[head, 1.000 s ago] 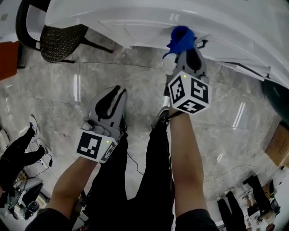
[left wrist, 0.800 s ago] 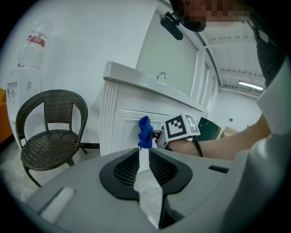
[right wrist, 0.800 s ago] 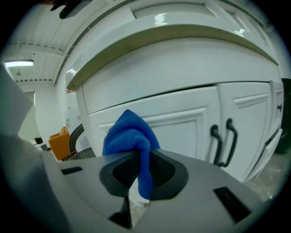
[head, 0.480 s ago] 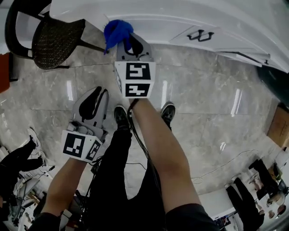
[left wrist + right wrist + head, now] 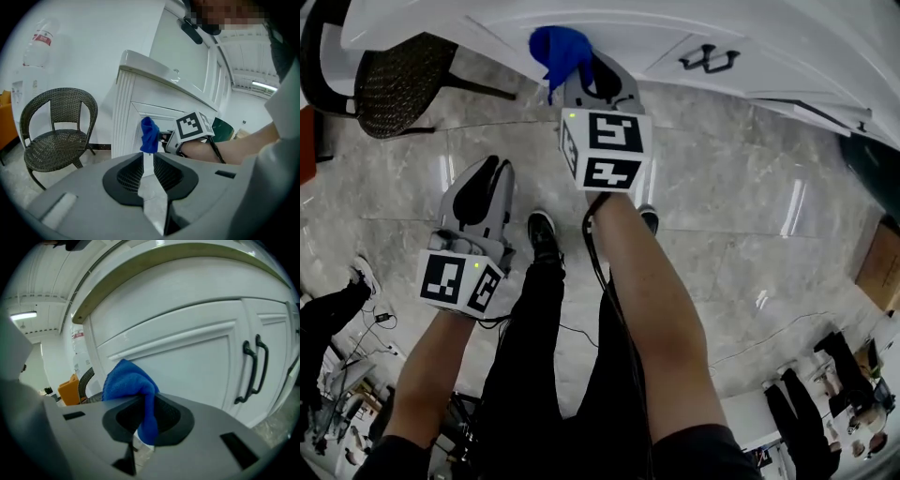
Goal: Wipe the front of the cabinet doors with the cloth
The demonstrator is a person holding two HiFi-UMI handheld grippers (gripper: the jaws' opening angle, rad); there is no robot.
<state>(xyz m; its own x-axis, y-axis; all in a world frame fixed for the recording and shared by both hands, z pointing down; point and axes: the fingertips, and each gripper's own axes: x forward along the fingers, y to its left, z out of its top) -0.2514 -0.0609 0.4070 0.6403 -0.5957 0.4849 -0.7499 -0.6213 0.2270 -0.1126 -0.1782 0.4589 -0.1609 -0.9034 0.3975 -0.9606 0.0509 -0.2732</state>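
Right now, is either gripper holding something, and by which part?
The right gripper is shut on the cloth near one end; the rest bunches above. The left gripper holds nothing.

Marble floor [image 5: 750, 187] bears wicker chair [image 5: 394, 80] and white cabinet [image 5: 769, 42]

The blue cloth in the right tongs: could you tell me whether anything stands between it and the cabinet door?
Nothing visible does. The blue cloth, clamped in the right tongs, faces a bare white door panel; the black handles sit off to its right.
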